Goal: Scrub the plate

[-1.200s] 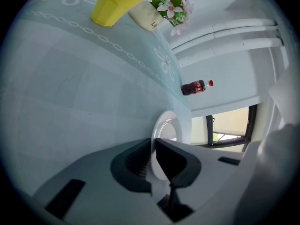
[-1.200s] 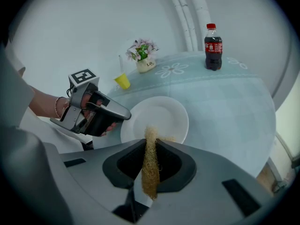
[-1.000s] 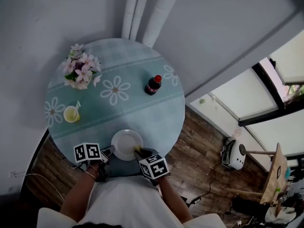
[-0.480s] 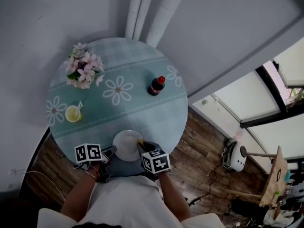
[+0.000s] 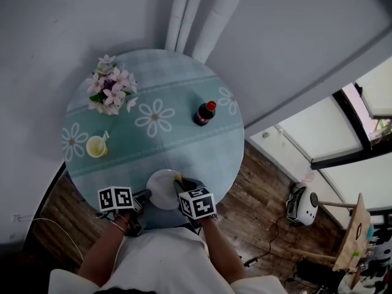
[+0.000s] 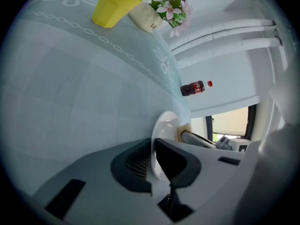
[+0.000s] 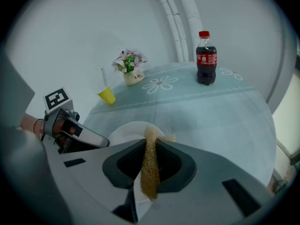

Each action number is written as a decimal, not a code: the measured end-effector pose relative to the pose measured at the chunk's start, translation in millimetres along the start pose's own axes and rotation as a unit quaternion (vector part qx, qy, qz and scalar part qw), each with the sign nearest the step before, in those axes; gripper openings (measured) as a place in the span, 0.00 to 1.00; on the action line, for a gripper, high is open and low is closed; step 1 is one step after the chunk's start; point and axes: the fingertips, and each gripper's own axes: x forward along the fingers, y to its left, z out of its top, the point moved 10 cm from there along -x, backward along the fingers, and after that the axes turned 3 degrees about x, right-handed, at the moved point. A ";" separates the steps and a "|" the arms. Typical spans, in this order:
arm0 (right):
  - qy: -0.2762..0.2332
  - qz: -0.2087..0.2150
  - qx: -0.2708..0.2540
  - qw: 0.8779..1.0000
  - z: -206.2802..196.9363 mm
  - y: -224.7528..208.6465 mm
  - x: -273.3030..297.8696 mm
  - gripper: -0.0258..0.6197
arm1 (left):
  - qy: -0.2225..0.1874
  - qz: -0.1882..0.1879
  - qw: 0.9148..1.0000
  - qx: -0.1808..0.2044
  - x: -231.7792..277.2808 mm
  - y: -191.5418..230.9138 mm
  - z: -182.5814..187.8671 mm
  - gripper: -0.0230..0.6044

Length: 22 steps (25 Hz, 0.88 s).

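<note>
A white plate (image 5: 163, 188) lies at the near edge of the round table (image 5: 202, 149). My left gripper (image 5: 144, 196) is shut on the plate's left rim; in the left gripper view the rim (image 6: 159, 135) runs edge-on between the jaws. My right gripper (image 5: 181, 188) is shut on a tan scrubbing sponge (image 7: 150, 165), a thin fibrous pad standing upright between its jaws. The sponge's tip (image 5: 177, 179) rests at the plate's right edge. In the right gripper view the plate (image 7: 126, 131) lies just beyond the sponge, with the left gripper (image 7: 96, 142) at its left side.
On the flower-patterned tablecloth stand a cola bottle (image 5: 204, 113) at the far right, a vase of pink flowers (image 5: 111, 92) at the far left and a yellow cup with a straw (image 5: 96, 146) at the left. Wooden floor surrounds the table; white pipes (image 5: 202, 14) run up the wall behind.
The right gripper with the sponge has shifted slightly along the plate's right edge. The left gripper keeps its hold on the rim. The head view has drifted a little.
</note>
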 end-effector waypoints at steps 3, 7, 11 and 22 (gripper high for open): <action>0.002 0.006 -0.005 1.000 3.9 3.4 4.9 0.14 | 0.000 0.001 1.000 -0.003 -0.5 -0.1 -1.2 0.09; 0.006 0.012 -0.014 1.000 10.3 7.8 12.3 0.14 | -0.001 0.002 1.000 -0.002 0.0 -1.3 -0.2 0.09; 0.011 0.027 -0.015 0.999 16.4 14.7 20.8 0.14 | 0.000 0.003 1.000 -0.001 0.0 -1.7 -0.2 0.09; 0.032 0.085 0.015 0.996 19.2 30.6 37.6 0.14 | 0.001 0.004 1.000 -0.001 -0.3 -0.4 0.5 0.09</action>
